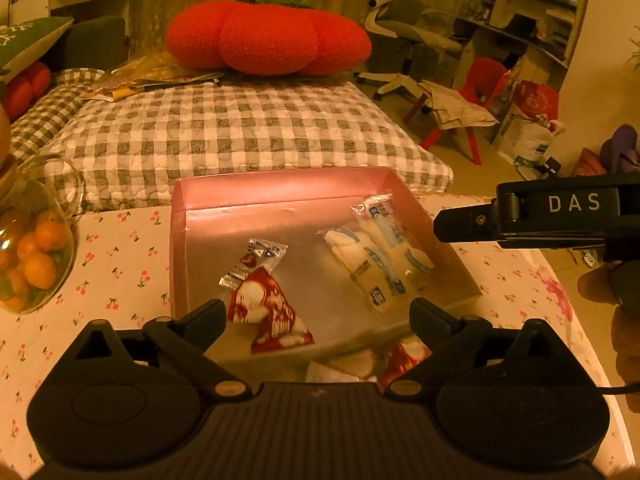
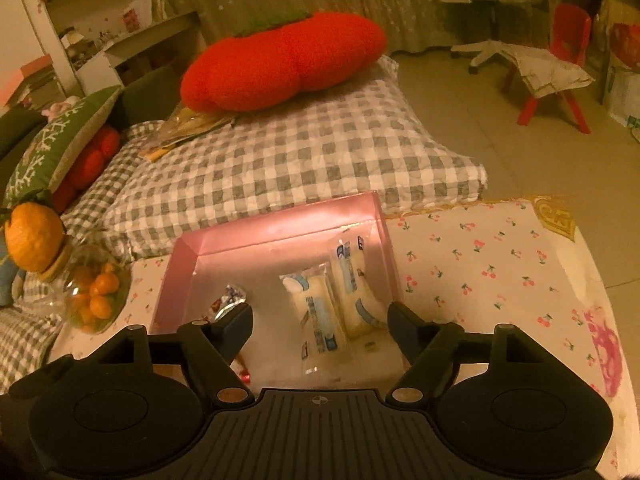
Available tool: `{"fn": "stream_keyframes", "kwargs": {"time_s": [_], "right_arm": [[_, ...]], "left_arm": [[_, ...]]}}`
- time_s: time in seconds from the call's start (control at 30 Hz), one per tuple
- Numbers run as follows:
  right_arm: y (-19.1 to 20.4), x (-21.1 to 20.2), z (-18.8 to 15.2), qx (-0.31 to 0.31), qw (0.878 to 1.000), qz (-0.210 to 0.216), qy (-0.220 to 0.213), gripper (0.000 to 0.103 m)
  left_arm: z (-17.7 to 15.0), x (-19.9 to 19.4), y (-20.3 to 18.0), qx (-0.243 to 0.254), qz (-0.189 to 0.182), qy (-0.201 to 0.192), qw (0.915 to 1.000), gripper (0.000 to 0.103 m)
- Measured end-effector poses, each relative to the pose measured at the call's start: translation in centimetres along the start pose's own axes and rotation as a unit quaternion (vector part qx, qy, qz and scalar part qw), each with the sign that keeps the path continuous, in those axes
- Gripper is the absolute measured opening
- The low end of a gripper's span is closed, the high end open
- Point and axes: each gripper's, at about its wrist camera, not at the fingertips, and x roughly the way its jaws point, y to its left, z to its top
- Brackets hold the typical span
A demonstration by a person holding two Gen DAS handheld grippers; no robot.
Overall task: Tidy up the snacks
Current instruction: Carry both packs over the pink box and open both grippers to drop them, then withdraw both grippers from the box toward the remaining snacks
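Red tomato cushion (image 1: 266, 36) on checked quilt (image 1: 240, 136); glass jar of oranges (image 1: 34, 256) on cherry-print tablecloth (image 1: 120, 272).

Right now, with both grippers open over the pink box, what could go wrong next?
1. A red packet lies outside the box, mostly hidden under the left gripper; it could be overlooked.
2. The glass jar of oranges stands close to the box's left side; a wide swing of that gripper might knock it.
3. The right gripper hangs just over the white packets and could snag them.
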Motion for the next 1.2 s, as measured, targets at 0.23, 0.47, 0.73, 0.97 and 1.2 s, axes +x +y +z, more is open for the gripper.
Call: {"fn": "stream_keyframes", "kwargs": {"time_s": [0.23,0.47,0.73,0.97,1.2], "right_arm": [[-0.1,-2.4,-1.9,-0.013,1.000,-0.001,-0.001,0.083],[-0.2,-3.9,-3.9,-0.015,1.000,0.000,0.009,0.084],[0.1,-5.0,-6.3,-0.024,0.999,0.007,0.022,0.087],[0.2,-5.6,-8.3,-0.038,0.999,0.006,0.026,0.088],[0.1,-6.1,-10.0,-0.068,0.997,0.001,0.021,0.088]], "left_arm": [[-1.3,-1.7,-0.5,0.007,0.005,0.006,0.9999,0.101],[-3.1,-3.2,0.0,0.000,0.008,0.014,0.9999,0.102],[-5.3,-4.3,1.1,-0.019,0.017,0.038,0.9990,0.102],[-7.2,-4.6,2.6,-0.055,0.013,0.054,0.9969,0.102],[-9.6,-5.4,3.5,-0.044,0.032,0.045,0.9975,0.102]]}}
